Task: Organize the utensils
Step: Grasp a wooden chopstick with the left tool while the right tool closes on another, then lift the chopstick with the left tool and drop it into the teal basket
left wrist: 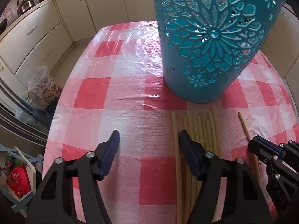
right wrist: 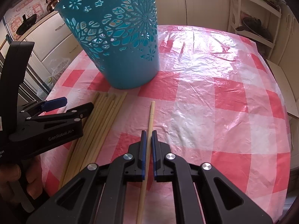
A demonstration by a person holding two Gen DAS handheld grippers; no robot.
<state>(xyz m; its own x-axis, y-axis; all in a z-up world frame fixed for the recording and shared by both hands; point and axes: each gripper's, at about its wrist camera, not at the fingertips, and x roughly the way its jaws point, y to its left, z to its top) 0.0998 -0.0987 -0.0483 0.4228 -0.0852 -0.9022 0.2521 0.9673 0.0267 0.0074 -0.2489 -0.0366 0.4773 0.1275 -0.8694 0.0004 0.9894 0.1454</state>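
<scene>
The right gripper [right wrist: 149, 141] is seen nearly closed about a single chopstick [right wrist: 151, 115], whose near end is cut off by the lower frame edge; whether the pads press on it cannot be told. The left gripper [left wrist: 149, 140] is held wide open with nothing between its fingers, above the checked tablecloth [left wrist: 121, 97]; its right finger partly hides a bundle of chopsticks [left wrist: 202, 125] lying near the table's near edge, just before the teal basket [left wrist: 207, 43]. The basket's rim is cut off at the top. "GenRobot.AI" is read on the left gripper's side in the right wrist view; smaller lettering there is illegible.
</scene>
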